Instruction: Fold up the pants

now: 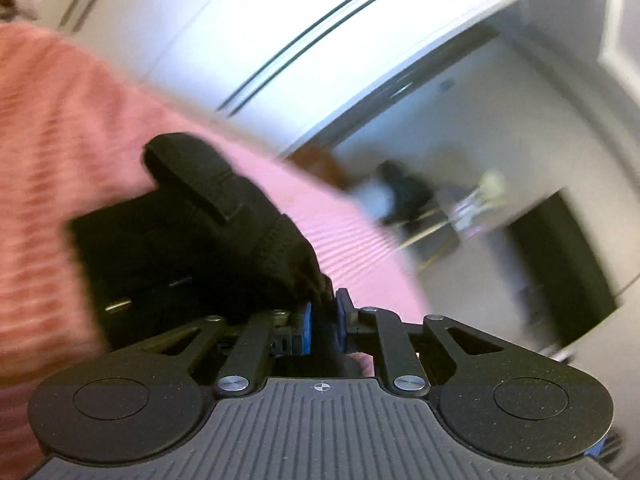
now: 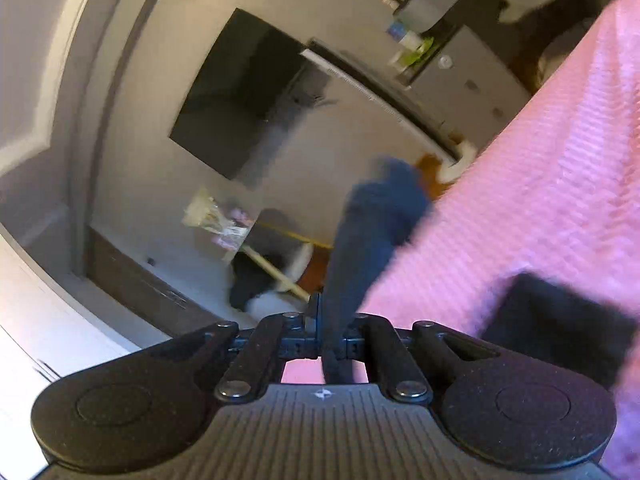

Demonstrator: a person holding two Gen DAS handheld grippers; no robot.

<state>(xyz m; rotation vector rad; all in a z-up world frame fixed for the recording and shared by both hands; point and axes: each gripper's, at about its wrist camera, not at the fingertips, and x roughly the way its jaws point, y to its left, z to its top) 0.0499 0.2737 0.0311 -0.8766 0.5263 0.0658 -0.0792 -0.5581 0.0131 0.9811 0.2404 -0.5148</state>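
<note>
The black pants (image 1: 208, 240) hang lifted above a pink ribbed bedcover (image 1: 60, 140). My left gripper (image 1: 323, 314) is shut on an edge of the pants, with its blue pads (image 1: 306, 328) pressed on the dark cloth. In the right wrist view my right gripper (image 2: 330, 320) is shut on a dark strip of the pants (image 2: 368, 232) that stretches away from the fingers. Another dark fold of the pants (image 2: 560, 328) lies on the pink bedcover (image 2: 540, 180) at the right. Both views are motion-blurred.
A white wardrobe with dark lines (image 1: 320, 32) fills the background of the left wrist view. A dark screen (image 2: 244, 96), grey drawers (image 2: 460, 68), a broom handle (image 2: 276, 272) and dark items on the floor (image 1: 408, 196) lie beyond the bed.
</note>
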